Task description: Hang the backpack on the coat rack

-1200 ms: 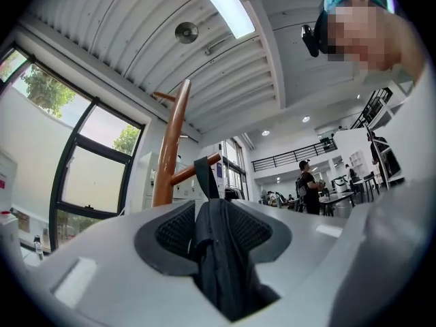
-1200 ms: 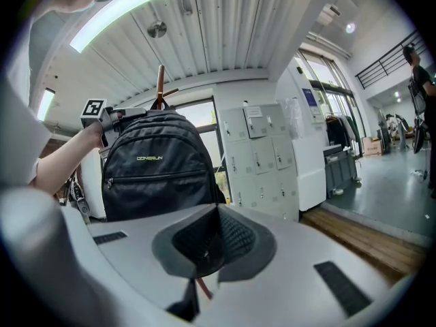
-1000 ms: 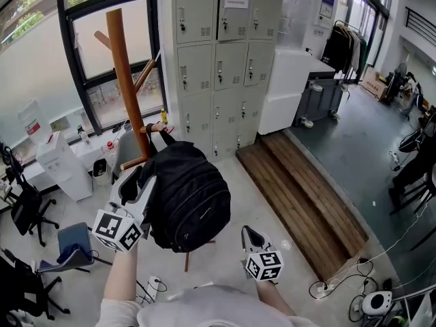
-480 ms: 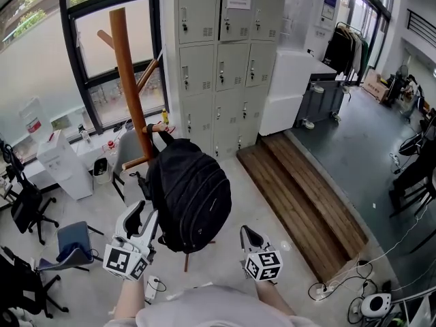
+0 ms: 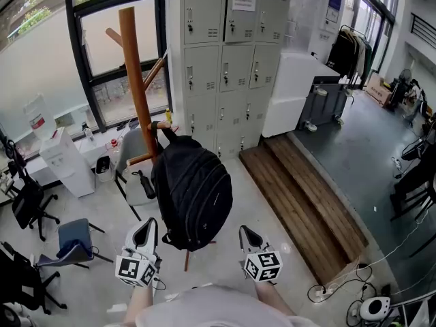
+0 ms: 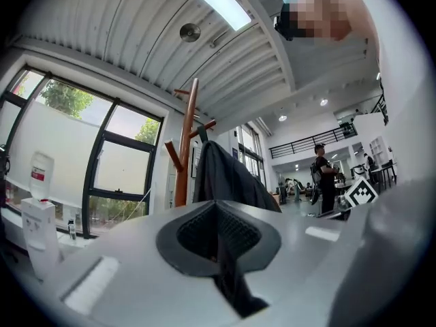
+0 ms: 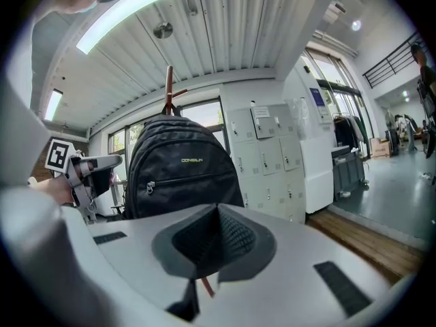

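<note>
Head view: the black backpack is seen hung from a peg of the wooden coat rack, centre frame. The left gripper and right gripper are held clear below it.

Left gripper view: the jaws are pressed together on nothing.

Right gripper view: likewise.

The hanging is judged settled, and no further grasp seems called for.

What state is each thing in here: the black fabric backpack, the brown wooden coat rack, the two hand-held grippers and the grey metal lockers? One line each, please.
Black fabric backpack: hanging from a peg of the rack, held by neither gripper.
Brown wooden coat rack: upright, carrying the backpack.
Left gripper: jaws together, empty, clear of the backpack.
Right gripper: jaws together, empty.
Grey metal lockers: doors shut.
</note>
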`<act>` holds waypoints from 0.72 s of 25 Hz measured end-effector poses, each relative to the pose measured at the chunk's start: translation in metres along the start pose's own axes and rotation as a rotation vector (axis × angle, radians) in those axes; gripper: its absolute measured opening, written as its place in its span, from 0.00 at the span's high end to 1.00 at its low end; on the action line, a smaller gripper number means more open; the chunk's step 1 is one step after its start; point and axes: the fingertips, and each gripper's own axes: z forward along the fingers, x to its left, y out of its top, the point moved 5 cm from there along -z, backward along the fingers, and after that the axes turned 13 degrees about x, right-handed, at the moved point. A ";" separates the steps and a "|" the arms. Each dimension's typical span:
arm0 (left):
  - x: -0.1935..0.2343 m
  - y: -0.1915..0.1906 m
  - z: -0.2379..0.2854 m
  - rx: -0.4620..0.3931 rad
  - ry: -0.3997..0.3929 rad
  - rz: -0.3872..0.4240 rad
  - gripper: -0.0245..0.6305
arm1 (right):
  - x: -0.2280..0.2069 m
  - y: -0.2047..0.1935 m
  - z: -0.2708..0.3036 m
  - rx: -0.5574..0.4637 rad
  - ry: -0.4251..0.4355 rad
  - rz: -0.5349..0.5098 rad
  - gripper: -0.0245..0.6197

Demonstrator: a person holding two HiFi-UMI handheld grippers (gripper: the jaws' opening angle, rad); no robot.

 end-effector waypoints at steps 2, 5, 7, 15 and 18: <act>-0.002 -0.011 0.001 0.024 0.004 -0.003 0.95 | 0.002 0.000 -0.003 -0.004 0.002 0.002 0.95; -0.007 -0.025 0.002 0.053 -0.006 -0.039 0.95 | 0.004 0.001 -0.008 -0.012 0.002 0.003 0.95; -0.011 -0.031 0.000 0.061 -0.007 -0.061 0.95 | 0.005 0.002 -0.013 -0.017 -0.001 -0.004 0.95; -0.026 -0.047 0.001 0.096 -0.028 -0.057 0.95 | 0.011 0.004 -0.023 -0.023 -0.013 -0.036 0.95; -0.027 -0.050 0.000 0.106 -0.034 -0.056 0.95 | 0.013 0.004 -0.024 -0.024 -0.010 -0.035 0.95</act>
